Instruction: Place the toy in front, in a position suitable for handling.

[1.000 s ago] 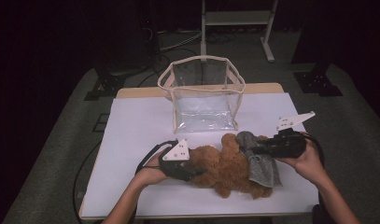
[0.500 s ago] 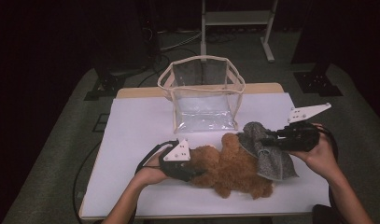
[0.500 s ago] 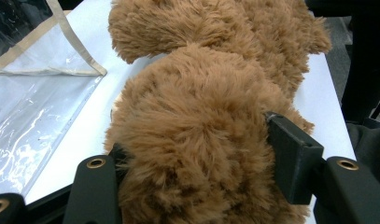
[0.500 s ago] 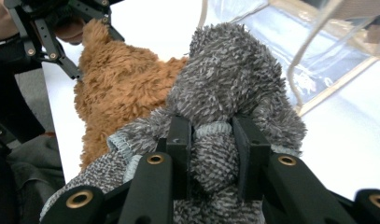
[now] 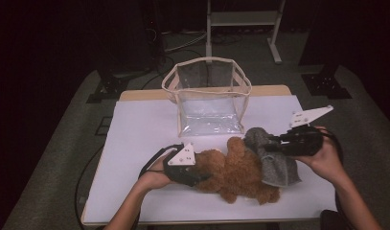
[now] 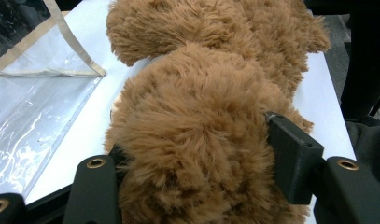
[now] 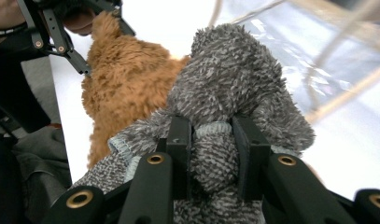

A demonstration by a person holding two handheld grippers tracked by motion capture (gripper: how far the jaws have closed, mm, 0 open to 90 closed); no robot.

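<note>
A shaggy brown plush toy (image 5: 238,172) lies flat at the table's near middle. A grey fuzzy sock (image 5: 274,160) drapes over its right end, bunched top raised, toe end trailing nearer

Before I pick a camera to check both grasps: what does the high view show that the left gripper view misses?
High view alone: the right gripper shut on the grey towel, both hands, and the whole upright clear bag. Left gripper view alone: the left gripper close up, its jaws pressed into the fur either side. Shared: the brown plush toy, the white table, and part of the bag.
</note>
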